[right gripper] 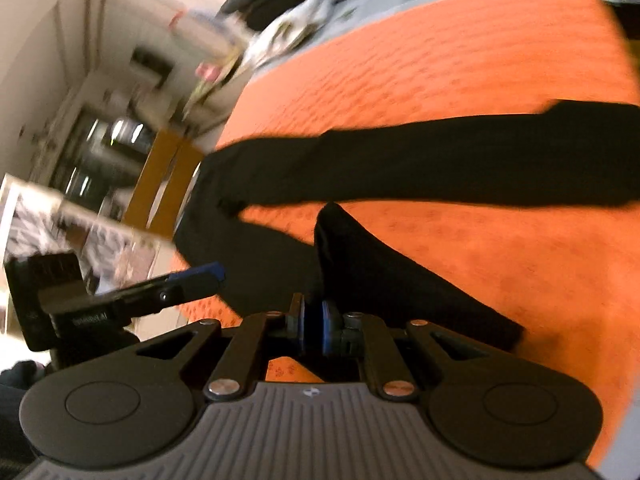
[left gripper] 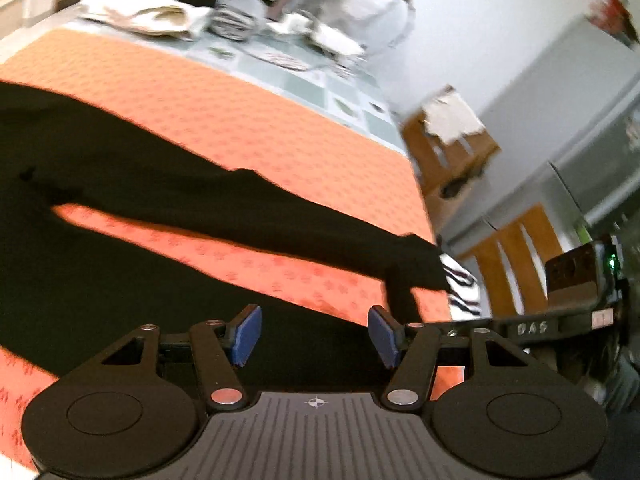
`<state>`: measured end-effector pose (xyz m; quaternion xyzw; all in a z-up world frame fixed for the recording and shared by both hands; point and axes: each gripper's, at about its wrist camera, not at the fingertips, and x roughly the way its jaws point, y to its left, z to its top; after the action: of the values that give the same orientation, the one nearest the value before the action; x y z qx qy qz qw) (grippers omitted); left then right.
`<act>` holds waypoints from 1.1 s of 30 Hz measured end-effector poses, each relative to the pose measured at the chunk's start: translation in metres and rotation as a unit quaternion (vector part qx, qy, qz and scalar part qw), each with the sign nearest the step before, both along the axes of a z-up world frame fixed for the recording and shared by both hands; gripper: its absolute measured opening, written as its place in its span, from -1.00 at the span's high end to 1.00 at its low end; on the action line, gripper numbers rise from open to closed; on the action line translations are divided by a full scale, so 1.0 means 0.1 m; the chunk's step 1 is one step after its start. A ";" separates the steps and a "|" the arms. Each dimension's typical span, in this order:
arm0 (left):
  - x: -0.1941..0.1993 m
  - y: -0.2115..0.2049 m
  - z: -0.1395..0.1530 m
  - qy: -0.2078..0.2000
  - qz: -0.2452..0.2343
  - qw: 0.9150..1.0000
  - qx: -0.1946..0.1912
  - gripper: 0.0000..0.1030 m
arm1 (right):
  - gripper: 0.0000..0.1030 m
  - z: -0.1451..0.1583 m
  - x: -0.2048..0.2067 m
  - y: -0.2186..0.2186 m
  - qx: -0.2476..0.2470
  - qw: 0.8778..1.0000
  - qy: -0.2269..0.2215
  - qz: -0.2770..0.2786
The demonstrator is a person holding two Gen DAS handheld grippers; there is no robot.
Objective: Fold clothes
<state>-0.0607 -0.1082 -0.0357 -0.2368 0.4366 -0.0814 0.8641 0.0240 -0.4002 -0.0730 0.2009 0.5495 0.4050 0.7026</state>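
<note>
A black pair of trousers (left gripper: 168,168) lies spread on the orange table cover (left gripper: 240,104), its two legs apart. My left gripper (left gripper: 314,334) is open and empty, just above the near leg. My right gripper (right gripper: 313,332) is shut on the black trousers (right gripper: 400,280), pinching a lifted fold of the near leg; the other leg (right gripper: 440,160) stretches across the orange cover (right gripper: 460,60). The left gripper also shows in the right wrist view (right gripper: 192,278) at the left, and the right gripper's body shows in the left wrist view (left gripper: 532,326) at the right.
Folded pale cloths (left gripper: 144,12) and crockery (left gripper: 240,20) sit at the table's far end on a checked tablecloth (left gripper: 304,84). Wooden chairs (left gripper: 452,148) stand past the table's edge. A striped cloth (left gripper: 464,288) hangs at that edge.
</note>
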 end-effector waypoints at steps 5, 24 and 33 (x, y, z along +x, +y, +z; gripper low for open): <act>-0.02 0.10 -0.14 0.019 0.057 0.998 -0.019 -0.20 | 0.78 -0.15 0.03 0.42 -0.011 0.998 0.003 0.059; 0.36 -0.09 -0.75 0.140 0.089 0.974 -0.157 0.46 | 0.65 -0.16 -0.04 0.62 -0.035 0.993 -0.027 0.114; 0.29 0.20 -0.58 0.114 0.098 0.987 -0.055 0.94 | -0.16 -0.14 -0.01 0.32 -0.051 0.995 -0.016 0.081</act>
<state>-0.0317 -0.0886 -0.0935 -0.3333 0.5021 0.0073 0.7980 0.0225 -0.3684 -0.0875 0.1132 0.5723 0.4352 0.6858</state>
